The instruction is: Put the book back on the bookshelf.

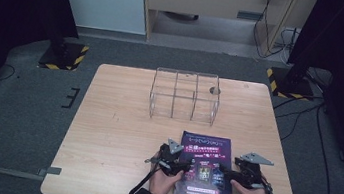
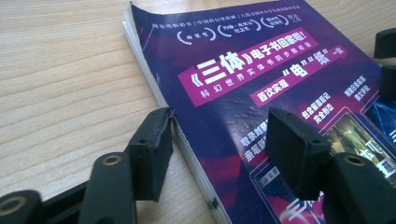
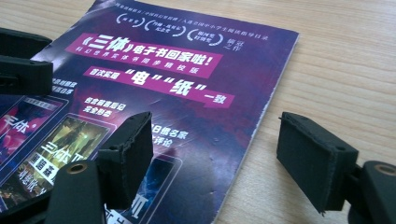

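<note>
A purple paperback book [image 1: 205,152] with white and pink print lies flat near the front edge of the wooden table [image 1: 119,135]. My left gripper [image 1: 182,165] is at the book's left edge. In the left gripper view its jaws stand open [image 2: 219,126], one over the bare wood, the other over the cover [image 2: 243,60], with the page edge between them. My right gripper [image 1: 225,170] is at the book's right edge, open [image 3: 215,126] in the same way astride that edge of the cover [image 3: 187,70]. Neither pad presses on the book.
A clear acrylic rack [image 1: 185,96] with several compartments stands at the back middle of the table, with a round cable hole [image 1: 214,90] beside it. Bare wood lies to the left and right of the book. Black stand bases [image 1: 64,55] sit on the floor beyond.
</note>
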Tool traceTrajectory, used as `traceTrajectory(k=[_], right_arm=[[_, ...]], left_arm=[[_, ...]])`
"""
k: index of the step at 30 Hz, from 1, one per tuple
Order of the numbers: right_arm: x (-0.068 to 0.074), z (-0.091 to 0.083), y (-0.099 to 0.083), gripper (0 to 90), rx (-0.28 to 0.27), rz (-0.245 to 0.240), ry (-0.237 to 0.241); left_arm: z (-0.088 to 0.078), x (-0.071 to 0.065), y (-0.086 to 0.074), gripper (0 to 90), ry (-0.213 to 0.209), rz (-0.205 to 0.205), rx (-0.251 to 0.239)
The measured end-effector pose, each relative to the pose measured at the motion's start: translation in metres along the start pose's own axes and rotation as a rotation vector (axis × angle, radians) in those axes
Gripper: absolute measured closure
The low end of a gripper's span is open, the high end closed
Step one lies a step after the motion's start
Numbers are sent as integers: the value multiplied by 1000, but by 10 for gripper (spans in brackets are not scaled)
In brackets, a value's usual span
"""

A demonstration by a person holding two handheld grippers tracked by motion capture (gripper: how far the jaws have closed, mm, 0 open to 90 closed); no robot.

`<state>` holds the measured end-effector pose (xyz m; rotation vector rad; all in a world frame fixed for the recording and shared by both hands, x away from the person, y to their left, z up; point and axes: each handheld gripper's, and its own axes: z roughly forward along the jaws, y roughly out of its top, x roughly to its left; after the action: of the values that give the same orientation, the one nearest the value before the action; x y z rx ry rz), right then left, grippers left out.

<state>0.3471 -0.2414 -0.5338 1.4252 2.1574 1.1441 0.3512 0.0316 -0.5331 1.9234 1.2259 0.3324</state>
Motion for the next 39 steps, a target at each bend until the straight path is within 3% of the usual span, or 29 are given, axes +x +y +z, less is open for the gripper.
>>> traceTrajectory(k=[6,15,21,33,39], right_arm=[[3,3,-1,281,6,-15,6],[3,3,-2,288,2,-17,9],[4,3,-2,300,-2,-18,1],[8,5,-2,309,1,-28,-5],[8,5,-1,308,1,-25,-5]], left_arm=[[1,0,0,394,0,-24,-11],[2,-1,-1,391,12,-3,-19],[3,0,0,386,6,-18,-22],[1,7,-3,394,-50,-134,-57],[-1,8,-4,400,-63,-153,-59]])
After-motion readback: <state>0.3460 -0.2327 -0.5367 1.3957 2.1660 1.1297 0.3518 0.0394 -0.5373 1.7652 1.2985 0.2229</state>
